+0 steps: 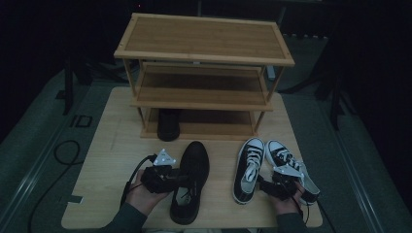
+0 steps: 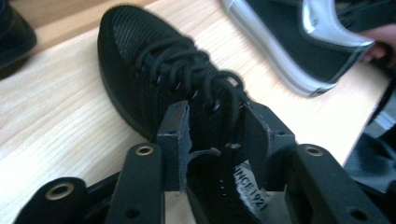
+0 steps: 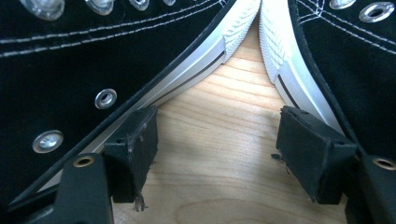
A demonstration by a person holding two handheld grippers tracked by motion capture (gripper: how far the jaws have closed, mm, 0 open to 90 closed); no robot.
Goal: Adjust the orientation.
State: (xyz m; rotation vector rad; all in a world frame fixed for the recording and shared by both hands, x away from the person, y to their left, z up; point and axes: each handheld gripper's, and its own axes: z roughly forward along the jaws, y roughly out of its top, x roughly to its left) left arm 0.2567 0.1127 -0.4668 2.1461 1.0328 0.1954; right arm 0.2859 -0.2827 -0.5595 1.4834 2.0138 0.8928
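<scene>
Shoes on the table [image 1: 104, 145], four by my count: 2 plain black ones and 2 black-and-white sneakers. One black shoe [image 1: 190, 179] lies near the front edge, toe pointing to the rack; the 2nd black shoe [image 1: 168, 124] sits on the lowest shelf of the wooden rack [image 1: 204, 39], which has 3 shelves. My left gripper [image 1: 175, 175] is at the near black shoe's opening: in the left gripper view the jaws stand wide, one either side of the shoe's tongue and laces, pads not pressing. The 2 sneakers, left sneaker [image 1: 248, 167] and right sneaker [image 1: 291, 167], lie side by side at the table's right, toes fwd. My right gripper [image 3: 217, 154] sits between their heels, jaws spread wide, bare wood between the pads, each pad just beside a white sole.
</scene>
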